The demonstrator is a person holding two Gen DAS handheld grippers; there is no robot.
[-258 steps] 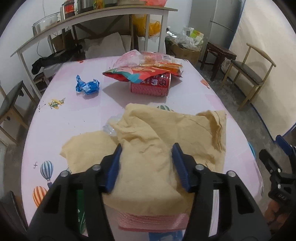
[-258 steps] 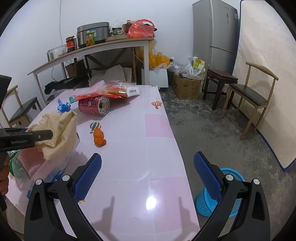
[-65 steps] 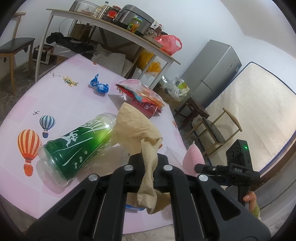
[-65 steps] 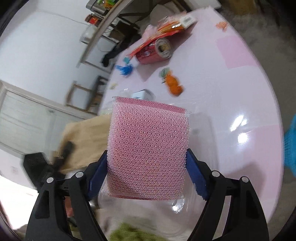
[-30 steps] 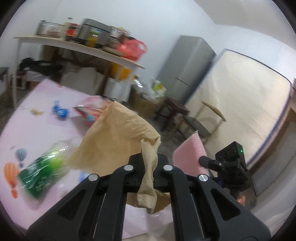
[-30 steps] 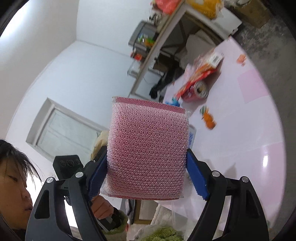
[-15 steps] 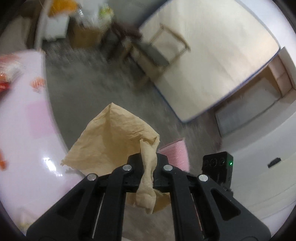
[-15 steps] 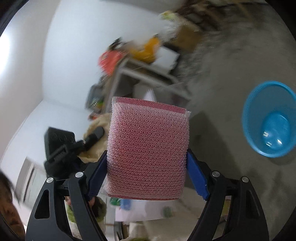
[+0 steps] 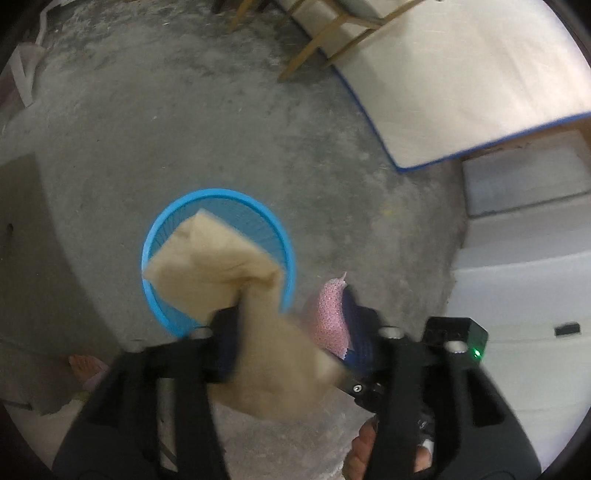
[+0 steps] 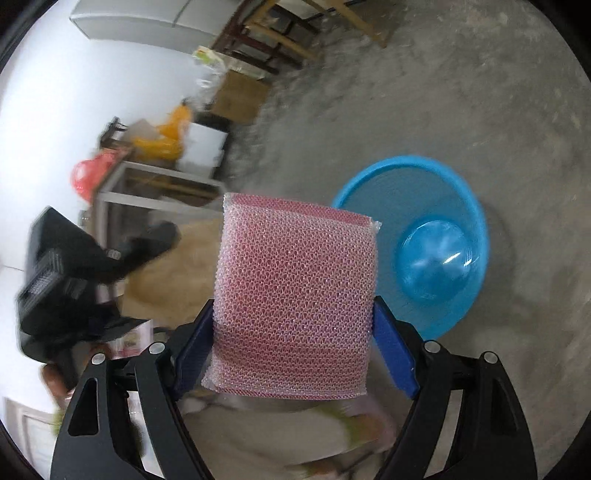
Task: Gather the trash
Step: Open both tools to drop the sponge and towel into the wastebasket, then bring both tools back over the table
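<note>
Left gripper (image 9: 291,345) just opened, seemingly loose around tan paper (image 9: 218,269) above blue basket (image 9: 159,236).

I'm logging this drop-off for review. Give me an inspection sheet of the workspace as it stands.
Surface: bare grey concrete floor.
Job's things: tan paper over the blue bin, between the left gripper jaws, which have just been opening; pink mesh sponge beside the bin.
Clutter: cardboard box, orange bags.
Grippers: right gripper shut on the sponge.
Cables: nothing seen.
Surroundings: mattress, wooden chair, fridge.
</note>
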